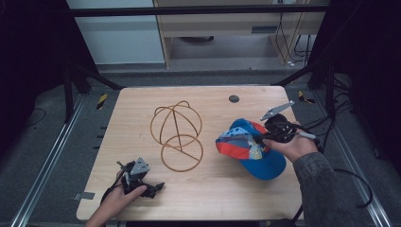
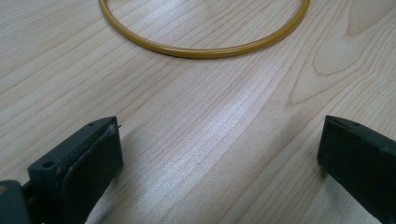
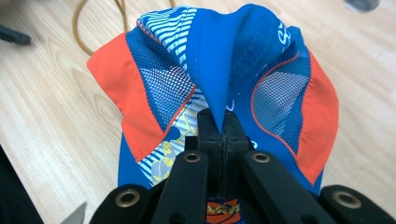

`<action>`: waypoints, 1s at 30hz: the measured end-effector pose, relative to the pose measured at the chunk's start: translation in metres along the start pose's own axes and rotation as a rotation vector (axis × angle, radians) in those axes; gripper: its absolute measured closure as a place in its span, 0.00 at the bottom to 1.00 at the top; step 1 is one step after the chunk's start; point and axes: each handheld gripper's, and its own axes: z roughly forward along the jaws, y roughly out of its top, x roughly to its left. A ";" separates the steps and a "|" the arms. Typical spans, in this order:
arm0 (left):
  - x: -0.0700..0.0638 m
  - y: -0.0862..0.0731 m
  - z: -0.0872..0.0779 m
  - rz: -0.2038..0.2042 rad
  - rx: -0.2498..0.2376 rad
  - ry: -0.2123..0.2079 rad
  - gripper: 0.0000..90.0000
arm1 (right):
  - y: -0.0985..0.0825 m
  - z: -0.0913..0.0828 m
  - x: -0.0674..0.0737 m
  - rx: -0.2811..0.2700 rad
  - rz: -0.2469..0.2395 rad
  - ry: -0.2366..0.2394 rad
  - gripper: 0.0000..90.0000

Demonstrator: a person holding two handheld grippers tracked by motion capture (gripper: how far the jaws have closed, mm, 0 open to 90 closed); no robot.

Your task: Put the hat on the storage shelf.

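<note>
- table (image 1: 142,113): pale wood top with rounded corners, small dark round inset near the far edge at about 12 o'clock.
- cap (image 1: 255,151): blue, with orange panels, white mesh and striped print; at roughly 4 o'clock from the table's middle, near the right edge. pinched by a fold of blue crown fabric (image 3: 219,70), crown drawn up into a peak, brim (image 1: 265,165) at the 6 o'clock side and low over the wood.
- wire frame (image 1: 177,135): mustard-coloured hoops forming an open dome over a flat base ring, at the table's middle, standing apart from the cap at its 9 o'clock. base ring (image 2: 205,49) seen as an arc at 12 o'clock in the left gripper view.
- right gripper (image 1: 265,137): held in the right hand (image 1: 295,146) at 3 o'clock of the cap, grey three-cornered plate on top; jaws fully closed, clamped on the blue fold, black fingertips (image 3: 208,126) pressed together with the cloth between.
- left gripper (image 1: 158,187): held in the left hand (image 1: 118,198) at about 7 o'clock on the table, near the front edge; jaws spread wide, nothing between them, bare wood under the pads (image 2: 93,163), low to the tabletop, short of the base ring.
</note>
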 end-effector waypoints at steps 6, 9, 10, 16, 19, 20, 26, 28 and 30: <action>0.000 0.000 0.000 0.000 0.000 0.000 0.00 | 0.010 -0.019 0.003 -0.042 -0.010 -0.013 1.00; 0.000 0.000 0.000 -0.008 -0.006 0.001 0.00 | 0.018 -0.034 0.004 -0.069 -0.026 -0.027 1.00; 0.000 0.000 0.000 -0.006 -0.006 0.002 0.00 | 0.020 -0.037 0.004 -0.076 -0.027 -0.031 1.00; 0.000 0.000 0.000 -0.003 -0.005 0.002 0.00 | 0.039 -0.062 0.006 -0.121 -0.053 -0.056 1.00; 0.000 0.000 0.000 -0.002 -0.005 0.002 0.00 | 0.050 -0.073 0.008 -0.146 -0.066 -0.067 1.00; 0.000 0.000 0.000 -0.003 -0.006 0.002 0.00 | 0.054 -0.075 0.009 -0.153 -0.073 -0.069 1.00; 0.000 0.000 0.000 -0.004 -0.005 0.002 0.00 | 0.071 -0.087 0.014 -0.196 -0.093 -0.075 1.00; 0.000 0.000 0.000 -0.003 -0.002 0.001 0.00 | 0.077 -0.090 0.017 -0.215 -0.098 -0.073 1.00; 0.000 0.000 0.000 -0.003 -0.002 0.001 0.00 | 0.082 -0.091 0.021 -0.230 -0.107 -0.074 1.00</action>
